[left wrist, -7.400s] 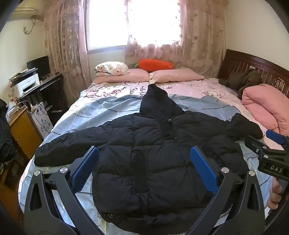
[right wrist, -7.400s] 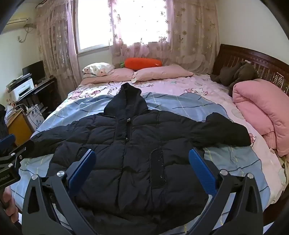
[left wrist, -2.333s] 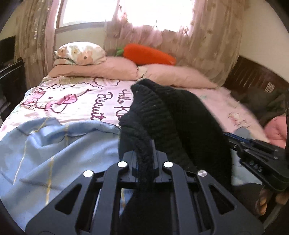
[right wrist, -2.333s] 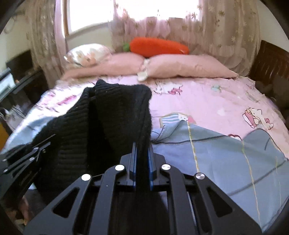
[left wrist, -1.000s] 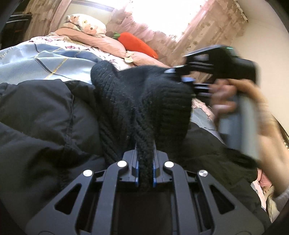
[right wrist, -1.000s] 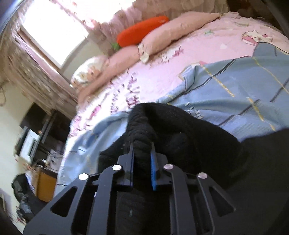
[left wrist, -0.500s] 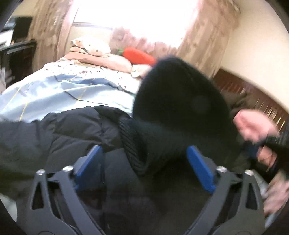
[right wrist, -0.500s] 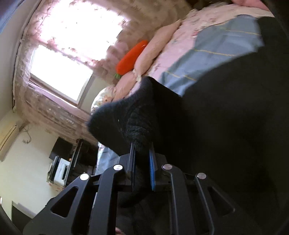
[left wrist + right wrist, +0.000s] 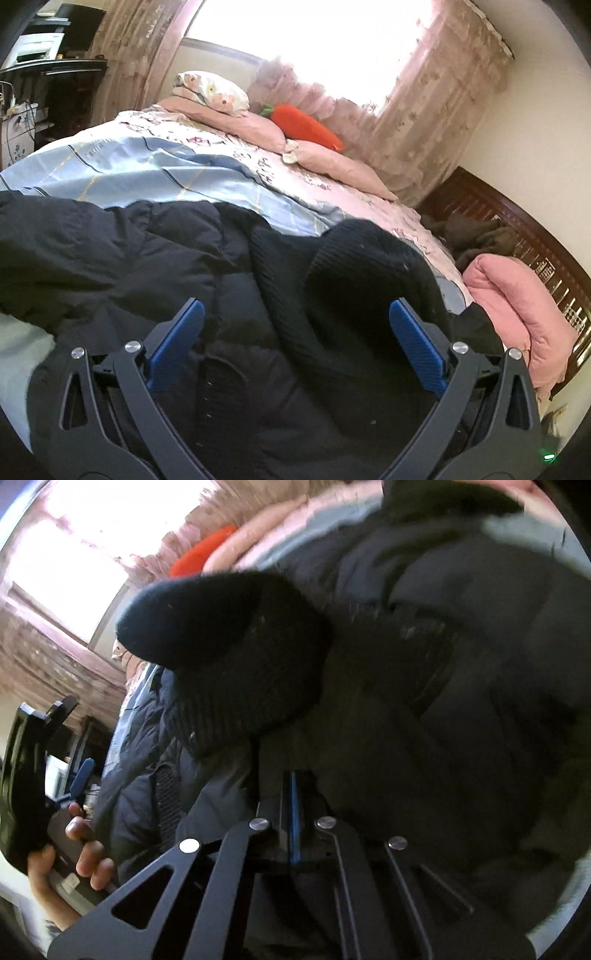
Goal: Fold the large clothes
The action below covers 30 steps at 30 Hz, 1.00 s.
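Currently my left gripper [image 9: 295,343] stands wide, holding nothing, above the black puffer jacket [image 9: 122,266] spread on the bed [image 9: 155,162]. The knit hood [image 9: 369,280] lies folded down over the jacket body, at about 1 o'clock from my left blue pads [image 9: 173,343]. My right gripper [image 9: 293,808] shows its pads pressed together; whether fabric is between them I cannot tell. Judgement: the jacket is bulky, soft and springy, with a slick shell. Take hold at a sleeve cuff or hem seam, taking a thick pinch of fabric.
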{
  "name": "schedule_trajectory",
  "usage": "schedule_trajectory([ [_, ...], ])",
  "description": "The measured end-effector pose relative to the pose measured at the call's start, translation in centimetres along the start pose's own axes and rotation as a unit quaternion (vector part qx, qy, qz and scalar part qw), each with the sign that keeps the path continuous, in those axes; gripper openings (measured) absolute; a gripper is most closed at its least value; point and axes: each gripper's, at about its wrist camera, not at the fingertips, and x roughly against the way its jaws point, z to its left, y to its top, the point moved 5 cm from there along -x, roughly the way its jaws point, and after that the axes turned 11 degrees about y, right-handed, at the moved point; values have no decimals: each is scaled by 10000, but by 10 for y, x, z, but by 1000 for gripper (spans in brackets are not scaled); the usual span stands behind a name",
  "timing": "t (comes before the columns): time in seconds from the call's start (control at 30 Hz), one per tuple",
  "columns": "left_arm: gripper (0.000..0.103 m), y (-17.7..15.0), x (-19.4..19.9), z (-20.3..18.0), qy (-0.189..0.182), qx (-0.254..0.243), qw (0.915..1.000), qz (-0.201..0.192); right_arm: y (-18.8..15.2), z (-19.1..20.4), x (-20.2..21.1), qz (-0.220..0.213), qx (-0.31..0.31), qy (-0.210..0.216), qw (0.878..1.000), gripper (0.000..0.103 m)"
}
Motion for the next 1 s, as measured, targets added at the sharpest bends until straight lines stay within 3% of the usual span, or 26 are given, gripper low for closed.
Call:
schedule_trajectory([
  [0.03,101,-2,-2,-3,-4,-37,10000,29,6,6,7,-184,312,-143,9992,48],
  [0.1,101,-9,-9,-9,59,-245,9997,80,36,25,22,-782,1139,-576,9887,100],
  [0.17,101,-17,-18,-11,182,-449,9988,122,68,52,34,-1474,1881,-608,9691,102],
  [0.23,101,-27,-27,-9,361,-665,9970,190,98,80,25,-1522,2599,-450,9525,102],
  [0.33,101,-39,-39,2,567,-763,9950,314,122,106,-26,-816,3657,-218,9269,102],
  [0.43,101,-47,-49,16,613,-609,9950,503,120,108,-97,352,4556,-177,8893,102],
  [0.47,101,-50,-53,24,626,-500,9952,567,115,106,-111,539,4790,-266,8758,101],
  [0.5,101,-53,-55,29,608,-411,9956,587,112,104,-125,641,5005,-367,8626,86],
  [0.53,101,-55,-57,33,577,-351,9960,594,109,101,-134,779,5081,-403,8568,50],
  [0.6,101,-56,-59,36,562,-328,9961,599,101,94,-144,1109,4943,-466,8609,25],
  [0.63,101,-57,-61,36,574,-348,9959,603,98,89,-139,1125,4832,-425,8672,19],
  [0.73,101,-60,-65,31,667,-551,9943,627,94,80,-127,1087,4381,-282,8919,13],
  [0.83,101,-62,-68,26,743,-668,9929,639,89,63,-98,1091,3194,226,9410,11],
  [0.87,101,-62,-68,26,757,-690,9926,645,82,58,-91,1159,2836,378,9512,9],
  [0.9,101,-62,-68,26,767,-707,9924,647,68,52,-88,1323,2661,472,9536,2],
  [0.93,101,-62,-68,25,775,-721,9923,646,57,46,-89,1484,2571,476,9537,2],
  [1.0,101,-62,-67,25,795,-740,9920,647,34,33,-99,1570,2737,134,9488,2],
])
